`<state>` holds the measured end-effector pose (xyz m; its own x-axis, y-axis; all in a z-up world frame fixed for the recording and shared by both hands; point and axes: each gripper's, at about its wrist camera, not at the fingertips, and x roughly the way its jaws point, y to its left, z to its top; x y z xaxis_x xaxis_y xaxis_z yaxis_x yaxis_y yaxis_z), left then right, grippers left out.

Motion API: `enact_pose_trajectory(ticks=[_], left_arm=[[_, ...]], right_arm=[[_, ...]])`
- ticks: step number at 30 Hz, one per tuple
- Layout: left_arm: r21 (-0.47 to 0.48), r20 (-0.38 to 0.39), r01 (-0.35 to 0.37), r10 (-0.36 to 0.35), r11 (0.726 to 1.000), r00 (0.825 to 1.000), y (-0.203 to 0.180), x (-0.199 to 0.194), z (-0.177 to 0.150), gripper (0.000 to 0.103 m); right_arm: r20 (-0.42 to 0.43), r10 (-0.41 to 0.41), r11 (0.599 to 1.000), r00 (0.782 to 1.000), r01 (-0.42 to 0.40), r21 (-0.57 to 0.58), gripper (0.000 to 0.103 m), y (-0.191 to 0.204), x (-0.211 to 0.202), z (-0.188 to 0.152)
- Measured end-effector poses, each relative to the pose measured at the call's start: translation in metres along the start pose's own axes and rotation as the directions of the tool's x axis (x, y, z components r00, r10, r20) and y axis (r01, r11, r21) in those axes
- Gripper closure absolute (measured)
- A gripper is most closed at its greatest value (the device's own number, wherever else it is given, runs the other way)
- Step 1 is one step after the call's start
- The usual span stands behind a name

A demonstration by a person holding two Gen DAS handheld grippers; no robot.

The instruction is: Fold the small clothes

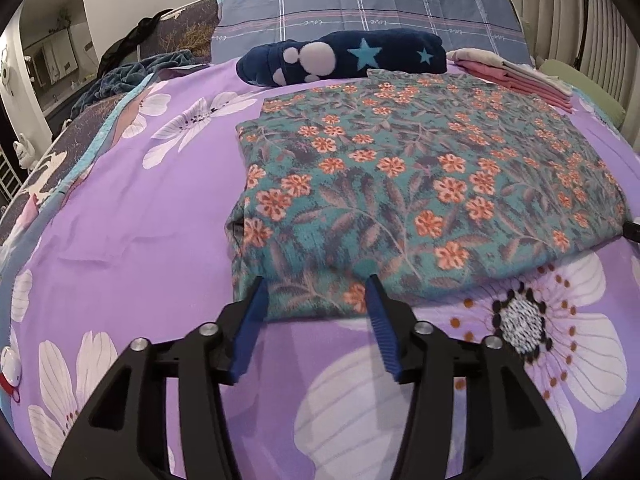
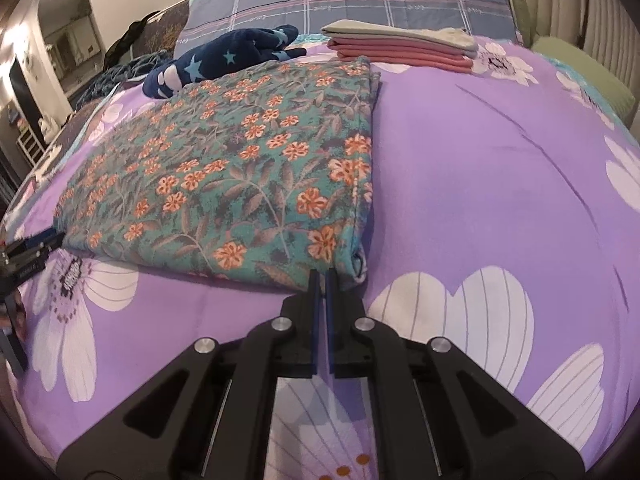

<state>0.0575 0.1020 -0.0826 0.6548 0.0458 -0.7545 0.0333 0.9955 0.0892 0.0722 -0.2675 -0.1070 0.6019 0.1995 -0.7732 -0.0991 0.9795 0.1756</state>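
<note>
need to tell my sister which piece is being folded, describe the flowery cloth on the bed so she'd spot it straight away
On the bed's purple bedspread printed with big white flowers, a folded cloth lies flat in the middle. It sits in front of a navy star-patterned bundle and a stack of pink folded clothes. Only it is teal, covered in small orange blossoms and grey leaves.

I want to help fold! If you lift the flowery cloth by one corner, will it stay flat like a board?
Probably not. The flowery cloth looks soft: its edges sag onto the bedspread, so a lifted corner would likely droop. It lies in several layers, so they may slide apart and unfold. It probably won't roll, since it lies flat.
</note>
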Motion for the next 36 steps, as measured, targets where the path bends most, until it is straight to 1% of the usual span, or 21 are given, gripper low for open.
enact_pose_trajectory(ticks=[2, 5, 10, 12, 17, 19, 21, 22, 24, 25, 27, 28, 29, 31, 32, 34, 35, 36], left_arm=[[-0.011, -0.017, 0.022, -0.022, 1.000, 1.000, 0.001, -0.004, -0.005, 0.047], [-0.032, -0.029, 0.058, -0.059, 0.998, 0.998, 0.004, -0.010, -0.012, 0.046], [-0.068, -0.028, 0.128, -0.130, 0.989, 0.991, 0.009, -0.016, -0.019, 0.044], [-0.085, -0.028, 0.148, -0.151, 0.985, 0.988, 0.010, -0.015, -0.019, 0.042], [-0.112, -0.022, 0.200, -0.204, 0.973, 0.979, 0.011, -0.012, -0.016, 0.042], [-0.121, -0.020, 0.215, -0.219, 0.969, 0.976, 0.011, -0.010, -0.014, 0.040], [-0.126, -0.018, 0.219, -0.223, 0.968, 0.975, 0.012, -0.009, -0.013, 0.039], [-0.127, -0.018, 0.220, -0.224, 0.967, 0.975, 0.011, -0.008, -0.013, 0.038], [-0.129, -0.016, 0.228, -0.232, 0.965, 0.973, 0.011, -0.007, -0.012, 0.036], [-0.134, -0.015, 0.235, -0.239, 0.963, 0.971, 0.011, -0.006, -0.011, 0.036], [-0.157, -0.013, 0.252, -0.257, 0.955, 0.966, 0.014, -0.004, -0.010, 0.036], [-0.179, -0.010, 0.267, -0.273, 0.947, 0.962, 0.017, -0.003, -0.009, 0.036], [-0.221, -0.006, 0.295, -0.303, 0.930, 0.953, 0.022, -0.002, -0.008, 0.036], [-0.338, 0.012, 0.375, -0.395, 0.863, 0.919, 0.034, 0.004, -0.005, 0.036], [-0.392, 0.025, 0.421, -0.448, 0.818, 0.894, 0.040, 0.008, -0.004, 0.036], [-0.465, 0.047, 0.473, -0.512, 0.749, 0.858, 0.046, 0.016, -0.002, 0.036], [-0.482, 0.053, 0.479, -0.521, 0.734, 0.852, 0.048, 0.021, 0.000, 0.038], [-0.489, 0.059, 0.479, -0.520, 0.729, 0.852, 0.049, 0.025, 0.002, 0.041]], right_arm=[[-0.001, -0.016, 1.000, 1.000, 0.016, -0.007, 0.100, 0.002, -0.002, -0.001], [0.001, -0.041, 0.999, 0.999, 0.041, -0.003, 0.100, 0.005, -0.005, -0.003], [-0.002, -0.082, 0.997, 0.997, 0.082, 0.004, 0.096, 0.006, -0.010, -0.004], [-0.004, -0.091, 0.996, 0.996, 0.091, 0.010, 0.093, 0.006, -0.011, -0.004], [-0.003, -0.118, 0.993, 0.993, 0.118, 0.016, 0.086, 0.005, -0.016, -0.006], [-0.005, -0.122, 0.992, 0.992, 0.122, 0.030, 0.081, 0.004, -0.020, -0.008], [-0.007, -0.124, 0.991, 0.992, 0.124, 0.039, 0.072, 0.004, -0.022, -0.009], [-0.009, -0.119, 0.992, 0.993, 0.119, 0.050, 0.070, 0.005, -0.025, -0.011], [-0.013, -0.084, 0.993, 0.996, 0.085, 0.079, 0.061, 0.004, -0.029, -0.015], [-0.016, -0.053, 0.993, 0.998, 0.054, 0.104, 0.059, 0.002, -0.031, -0.016], [-0.026, 0.058, 0.979, 0.998, -0.052, 0.199, 0.054, -0.006, -0.030, -0.020], [-0.030, 0.107, 0.963, 0.994, -0.096, 0.252, 0.051, -0.011, -0.028, -0.021], [-0.018, 0.157, 0.937, 0.987, -0.143, 0.320, 0.045, -0.018, -0.024, -0.021], [0.008, 0.193, 0.905, 0.981, -0.181, 0.385, 0.041, -0.023, -0.018, -0.017], [0.020, 0.208, 0.891, 0.978, -0.198, 0.409, 0.037, -0.025, -0.014, -0.013], [0.043, 0.231, 0.867, 0.972, -0.226, 0.445, 0.033, -0.027, -0.004, -0.002], [0.054, 0.231, 0.859, 0.972, -0.229, 0.458, 0.033, -0.028, 0.001, 0.003], [0.072, 0.223, 0.849, 0.972, -0.230, 0.476, 0.033, -0.029, 0.006, 0.008]])
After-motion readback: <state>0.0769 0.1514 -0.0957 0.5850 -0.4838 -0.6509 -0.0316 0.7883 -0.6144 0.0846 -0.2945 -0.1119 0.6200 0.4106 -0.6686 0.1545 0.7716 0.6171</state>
